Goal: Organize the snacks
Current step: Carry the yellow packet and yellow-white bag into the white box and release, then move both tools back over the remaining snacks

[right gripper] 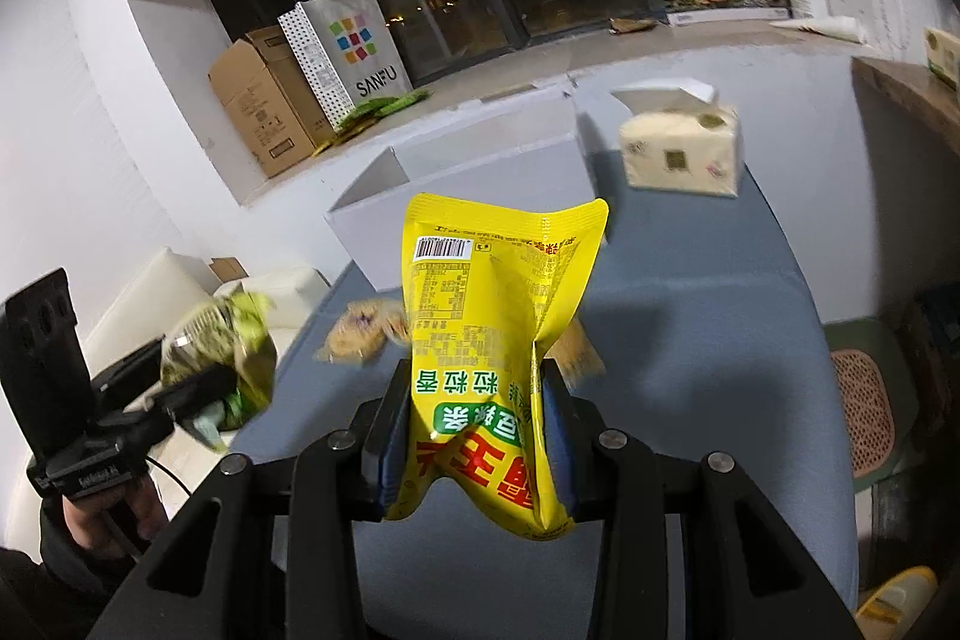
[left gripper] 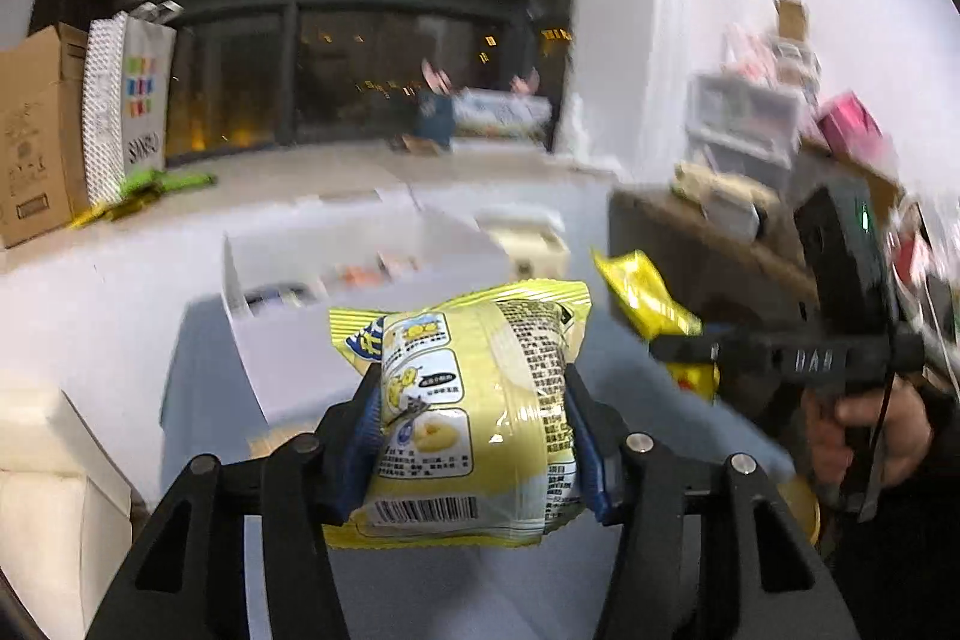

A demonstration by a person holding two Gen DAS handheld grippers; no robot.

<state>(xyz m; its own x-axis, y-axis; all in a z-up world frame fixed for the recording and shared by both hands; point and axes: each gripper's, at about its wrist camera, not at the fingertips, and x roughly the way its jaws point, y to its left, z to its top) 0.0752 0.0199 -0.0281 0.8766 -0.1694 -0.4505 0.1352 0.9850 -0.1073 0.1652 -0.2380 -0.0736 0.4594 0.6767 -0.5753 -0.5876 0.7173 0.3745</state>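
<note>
The pale yellow snack packet [left gripper: 474,412] sits squeezed between the blue pads of the left gripper [left gripper: 474,436], barcode end toward the camera, lifted clear of the grey-blue table top [left gripper: 198,376]. The jaws are clamped on its middle. The right gripper [right gripper: 477,430] pinches a bright yellow pouch [right gripper: 492,334] at its waist, so the pouch flares above and below the pads — it too hangs free above the table.

Ahead of both stands an open white box [right gripper: 468,172], its near wall facing the packets and its rim unobstructed. A wrapped cookie [right gripper: 360,334] lies on the table just before the box's left corner. A tissue pack [right gripper: 681,148] stands beside the box, to its right. The table's near and right edges lie bare.
</note>
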